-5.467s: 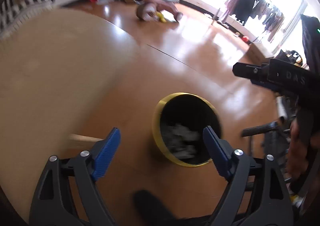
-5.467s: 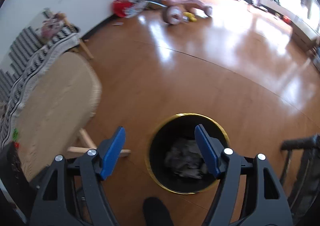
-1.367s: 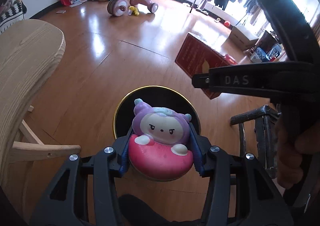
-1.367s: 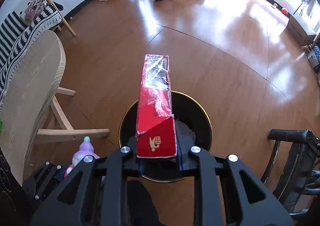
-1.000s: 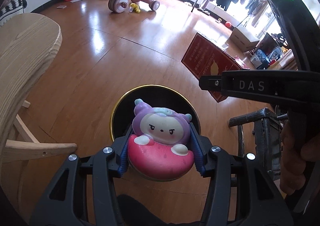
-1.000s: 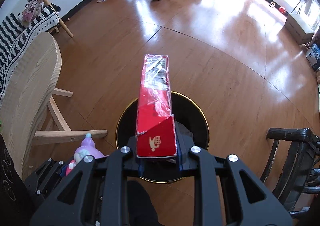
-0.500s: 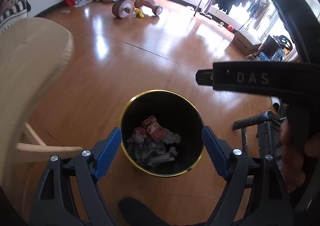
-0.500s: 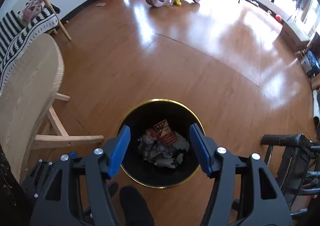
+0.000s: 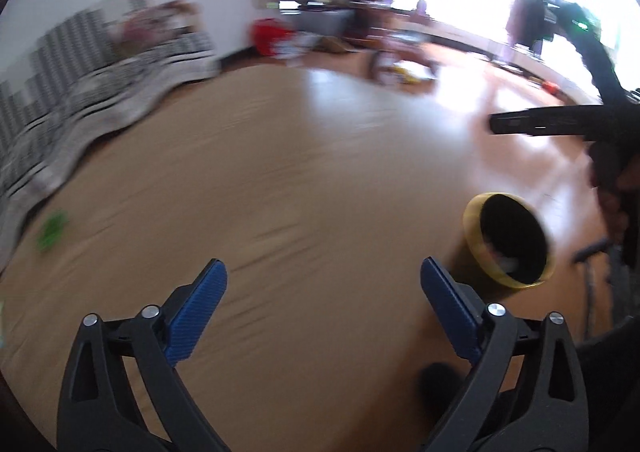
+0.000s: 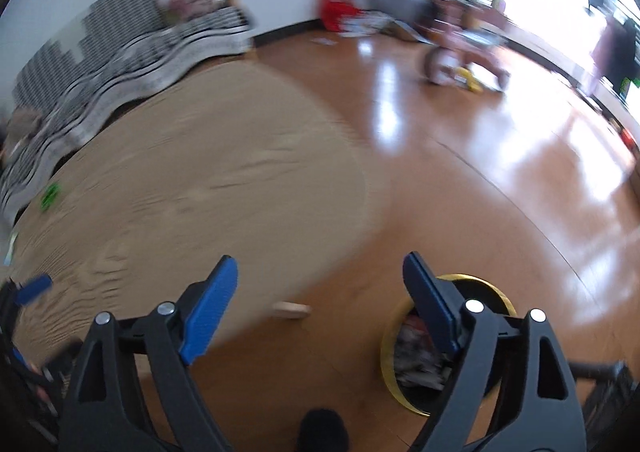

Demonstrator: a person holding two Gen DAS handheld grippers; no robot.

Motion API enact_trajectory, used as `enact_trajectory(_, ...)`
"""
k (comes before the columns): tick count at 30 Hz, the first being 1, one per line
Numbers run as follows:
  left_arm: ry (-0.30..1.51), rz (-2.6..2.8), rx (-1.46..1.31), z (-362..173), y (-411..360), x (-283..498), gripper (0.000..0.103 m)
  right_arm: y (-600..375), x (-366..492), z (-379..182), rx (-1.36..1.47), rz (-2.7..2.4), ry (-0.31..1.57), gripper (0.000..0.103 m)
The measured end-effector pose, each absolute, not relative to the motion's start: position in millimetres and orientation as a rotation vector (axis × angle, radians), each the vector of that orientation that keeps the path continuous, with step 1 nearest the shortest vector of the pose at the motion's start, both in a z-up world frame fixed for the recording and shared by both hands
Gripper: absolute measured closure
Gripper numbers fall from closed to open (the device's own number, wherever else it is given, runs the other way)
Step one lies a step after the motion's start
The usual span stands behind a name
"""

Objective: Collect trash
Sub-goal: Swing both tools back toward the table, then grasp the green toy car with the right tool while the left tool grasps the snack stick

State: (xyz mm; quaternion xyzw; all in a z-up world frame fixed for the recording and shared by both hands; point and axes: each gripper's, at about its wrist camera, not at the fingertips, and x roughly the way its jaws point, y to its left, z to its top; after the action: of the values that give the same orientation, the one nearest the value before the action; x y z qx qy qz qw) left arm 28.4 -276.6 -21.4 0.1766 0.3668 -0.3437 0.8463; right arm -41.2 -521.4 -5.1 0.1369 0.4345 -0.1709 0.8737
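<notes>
Left wrist view, blurred: left gripper (image 9: 320,284) jaws opening wide, nothing between blue pads, over round wooden table (image 9: 248,188). Gold-rimmed black bin (image 9: 508,240) on floor beyond table edge, right of jaws, pale trash inside. Green scrap (image 9: 52,230) on table at far left.

Right wrist view, blurred: right gripper (image 10: 320,284) jaws opening, empty, above table edge. Bin (image 10: 400,356) low right, partly behind right finger, trash inside. Pink tricycle (image 10: 464,56) far across floor

1. Left claw (image 9: 322,294): chunky black plastic arms with triangular cutouts, silver screws at the pivots.
2. Blue ribbed pads (image 9: 197,308) on the fingertips.
3. Right claw (image 10: 320,294): same black frame, same blue pads, silver screws too.
</notes>
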Motion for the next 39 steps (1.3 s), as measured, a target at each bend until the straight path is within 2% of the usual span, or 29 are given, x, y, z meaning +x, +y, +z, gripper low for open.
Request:
enact_trajectory(9,0.871,-0.273,0.227,-39.5,-55.0,105.4,0.007,-322.4,77.4,-27.2,0.096,-0.022,0.994,0.013)
enact_trajectory(17,0.939,-0.057,0.036,-59.9,85.1,132.4,0.007,-190.9,130.3,-68.1,-0.074,0.134,1.049,0.012)
enact_trajectory(20,0.952,-0.041,0.015,-67.2,106.0,136.1,0.007,-174.3,141.2,-75.7,-0.078,0.152,1.039,0.007)
enact_trajectory(26,0.949,-0.062,0.056,-76.4,116.8,147.1,0.006,-156.5,168.6,-81.5,-0.096,0.195,1.008,0.006)
enact_trajectory(39,0.951,-0.035,0.04,-80.0,169.0,243.9,0.006,-94.9,276.9,-84.9,-0.127,0.28,0.945,0.005)
